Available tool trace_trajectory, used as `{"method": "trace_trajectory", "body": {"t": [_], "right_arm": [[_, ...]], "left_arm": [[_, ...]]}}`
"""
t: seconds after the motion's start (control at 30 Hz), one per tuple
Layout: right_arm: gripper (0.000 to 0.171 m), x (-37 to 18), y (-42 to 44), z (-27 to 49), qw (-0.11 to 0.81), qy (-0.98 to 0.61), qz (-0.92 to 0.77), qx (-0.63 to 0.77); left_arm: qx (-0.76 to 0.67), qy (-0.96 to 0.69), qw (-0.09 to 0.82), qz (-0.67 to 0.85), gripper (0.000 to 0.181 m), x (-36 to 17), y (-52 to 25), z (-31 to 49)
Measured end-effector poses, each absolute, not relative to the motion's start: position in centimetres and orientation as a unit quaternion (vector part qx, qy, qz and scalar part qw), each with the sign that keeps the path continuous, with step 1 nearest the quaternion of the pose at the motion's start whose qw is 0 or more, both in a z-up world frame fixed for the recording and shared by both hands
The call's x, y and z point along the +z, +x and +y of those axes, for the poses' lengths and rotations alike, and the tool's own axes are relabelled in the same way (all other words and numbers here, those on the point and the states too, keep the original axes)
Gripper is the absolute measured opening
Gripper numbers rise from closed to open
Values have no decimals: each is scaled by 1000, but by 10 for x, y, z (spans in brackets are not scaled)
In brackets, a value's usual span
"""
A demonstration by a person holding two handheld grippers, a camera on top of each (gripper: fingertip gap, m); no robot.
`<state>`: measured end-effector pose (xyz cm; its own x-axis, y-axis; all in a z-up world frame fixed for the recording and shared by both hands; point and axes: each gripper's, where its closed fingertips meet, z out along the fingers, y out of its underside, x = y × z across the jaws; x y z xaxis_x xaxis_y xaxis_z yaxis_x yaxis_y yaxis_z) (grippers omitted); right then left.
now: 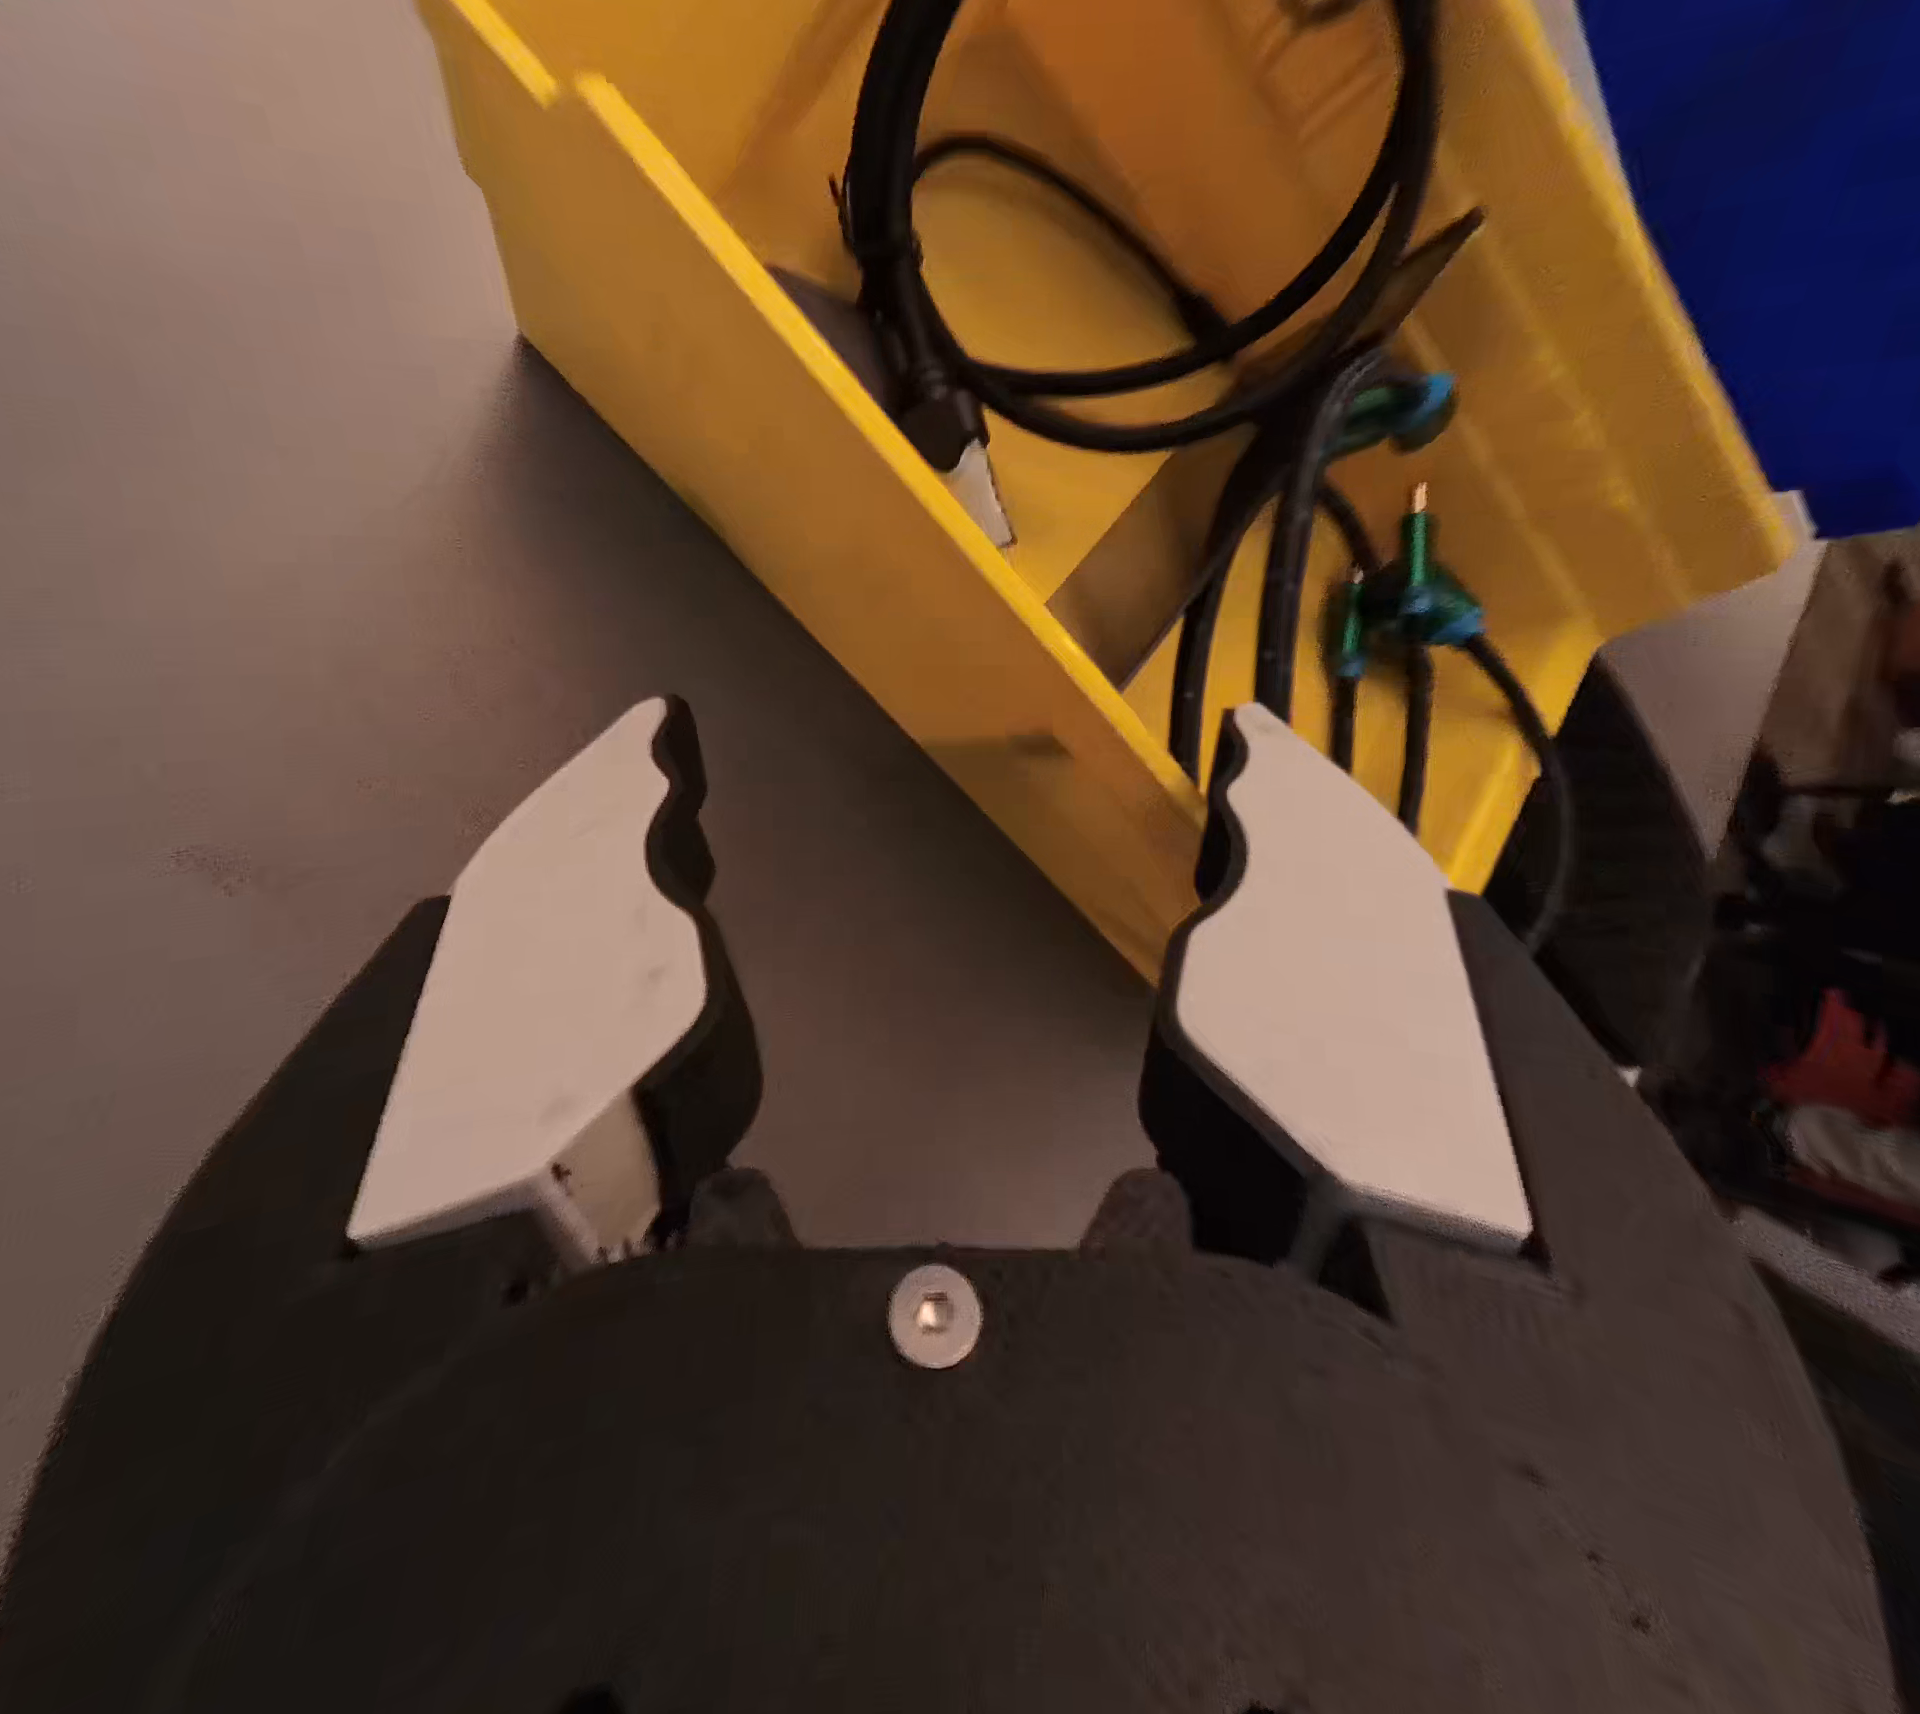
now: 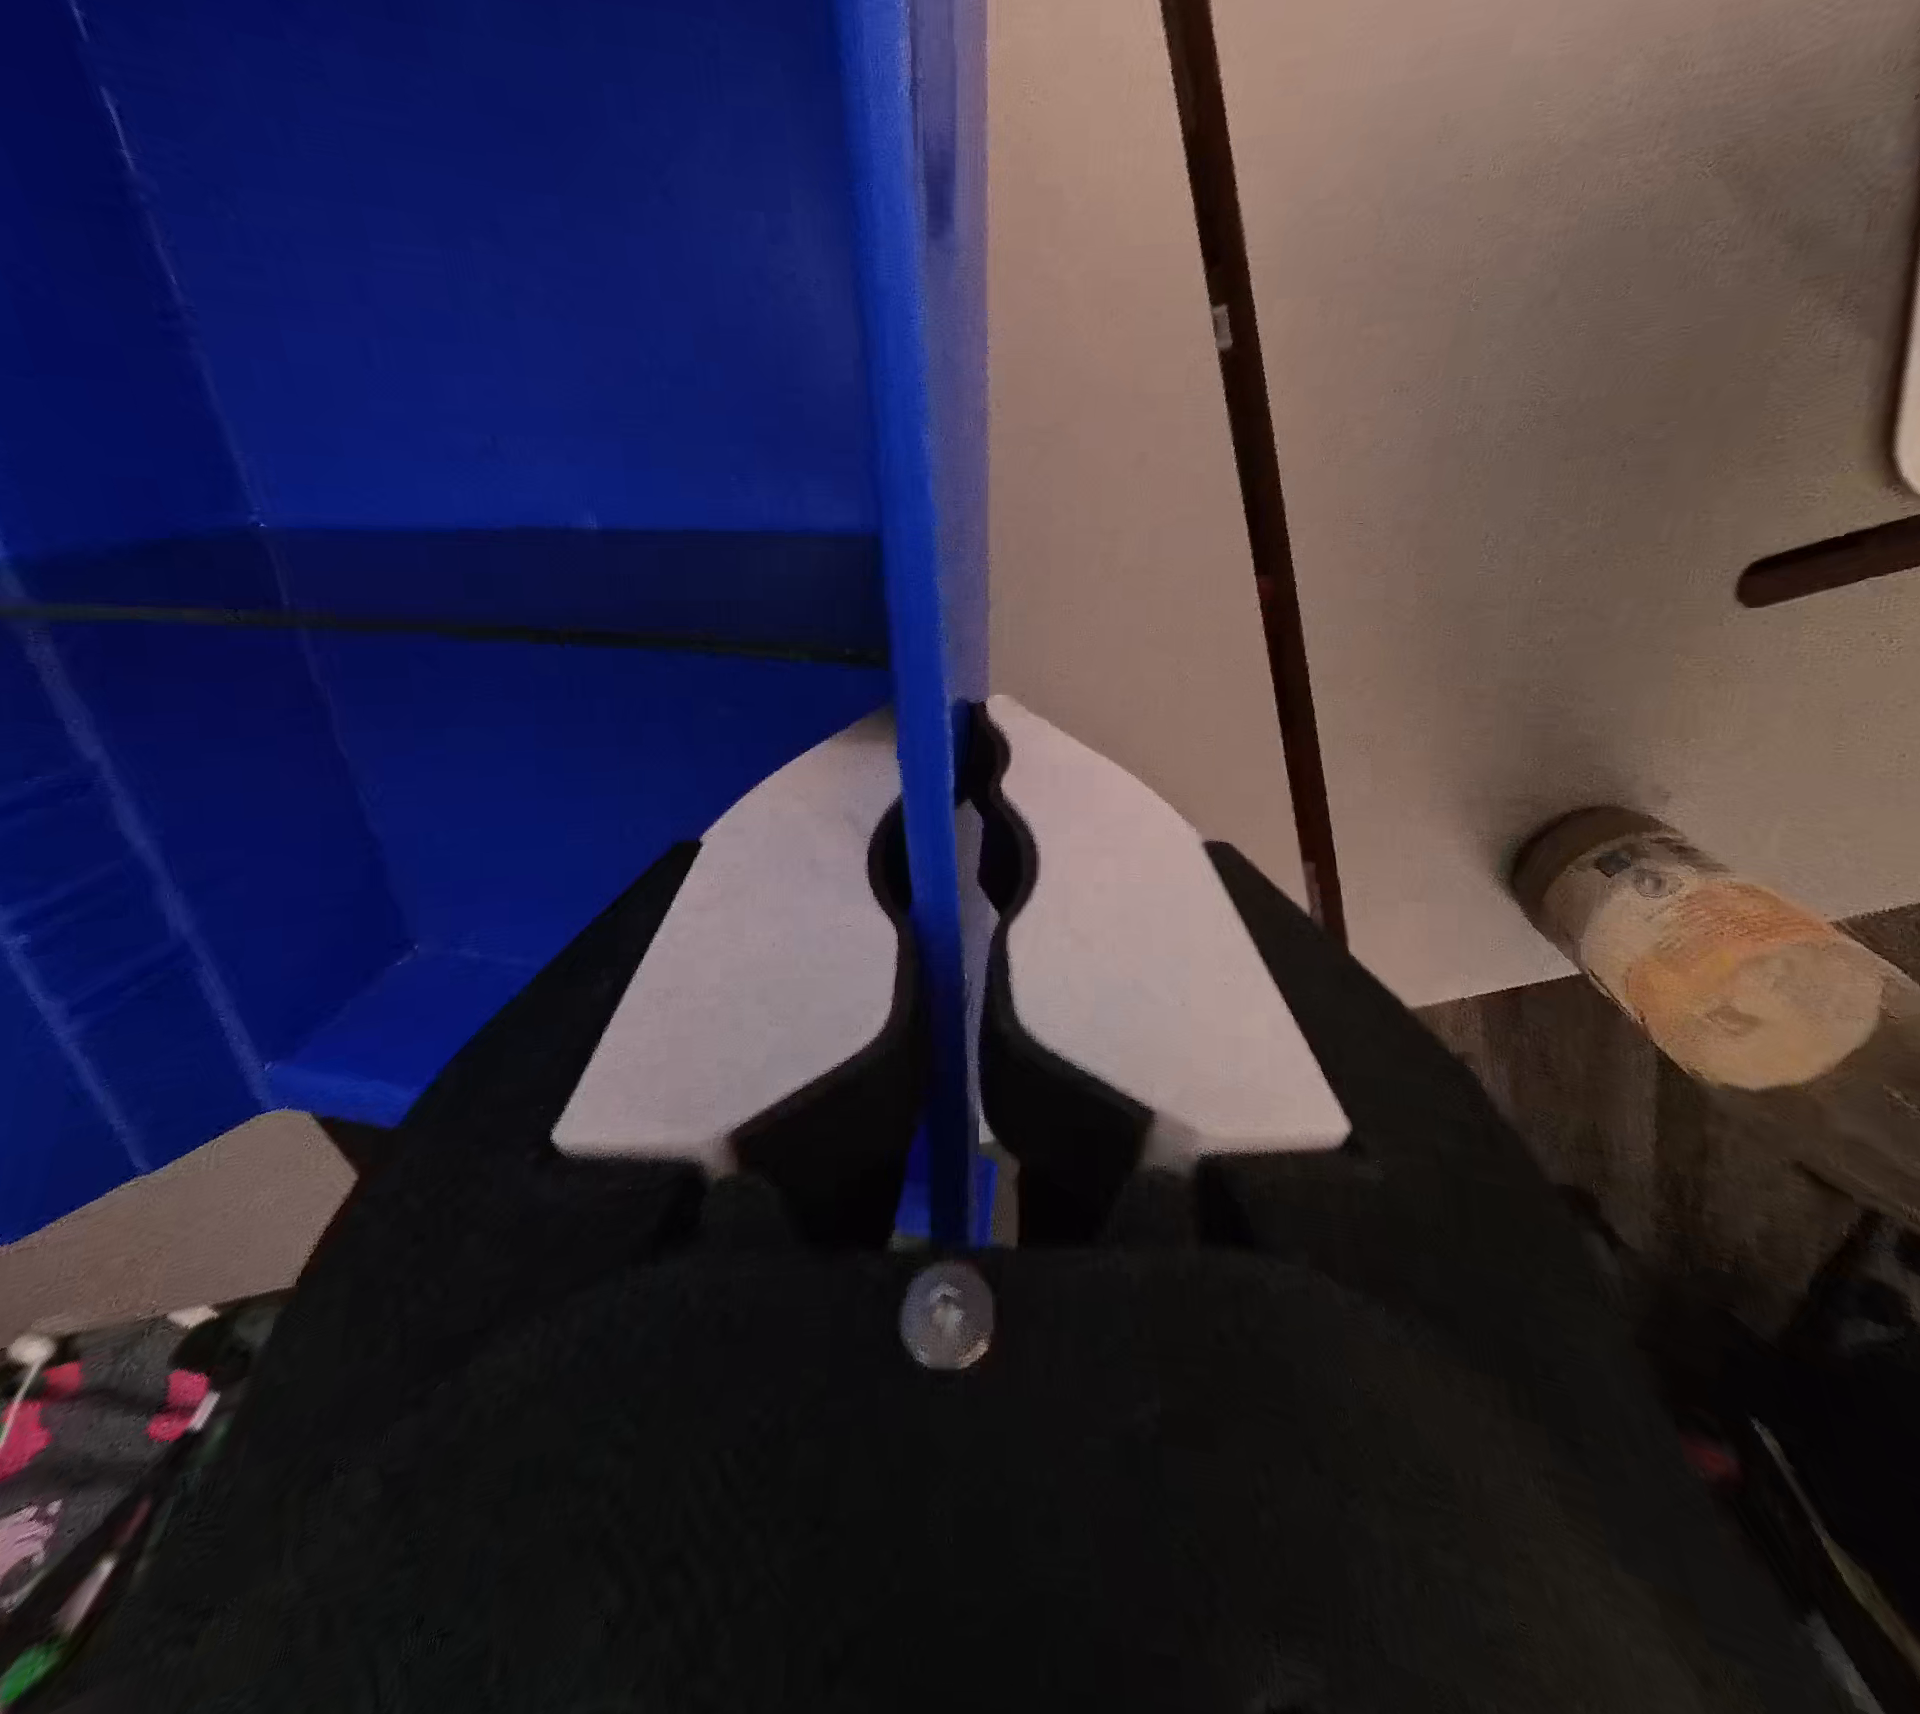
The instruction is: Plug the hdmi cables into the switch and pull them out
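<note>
The left gripper [image 1: 951, 719] gapes wide over bare grey table [image 1: 260, 521], lower centre. Beyond it, the yellow bin [image 1: 727, 438] holds a coiled HDMI cable [image 1: 1039, 230], its plug [image 1: 961, 459] pointing toward lower right. The right gripper [image 2: 940, 714] pinches the blue bin [image 2: 914, 314] wall.

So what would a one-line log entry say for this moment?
left gripper: open, near yellow bin | right gripper: shut on blue bin wall | cables: in yellow bin
</note>
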<state>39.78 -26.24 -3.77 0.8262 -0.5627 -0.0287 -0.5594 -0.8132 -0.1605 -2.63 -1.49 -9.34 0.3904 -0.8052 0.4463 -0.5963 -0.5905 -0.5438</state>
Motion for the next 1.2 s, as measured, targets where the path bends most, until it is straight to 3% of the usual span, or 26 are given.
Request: {"method": "trace_trajectory", "body": {"t": [0.13, 0.27, 0.43, 0.7, 0.9, 1.2], "right_arm": [[7, -74, 386, -265, 41, -959, 280, 4], [7, -91, 363, -245, 38, -967, 252, 25], [7, -100, 326, -210, 45, -971, 229, 41], [9, -119, 250, -177, 4, -986, 145, 77], [7, -127, 251, -170, -5, -980, 172, 101], [7, -129, 294, -186, 2, -976, 202, 82]], "left_arm": [[-343, -809, 133, 459, 79, -94, -24, -22], [-350, -800, 112, 475, 34, -85, -43, -21], [-307, -835, 88, 448, 19, -82, -114, 21], [-272, -917, 125, 265, 10, -79, -286, 107], [-263, -943, 172, 110, 11, -78, -418, 123], [-311, -928, 204, -14, 14, -75, -498, 114]]}}
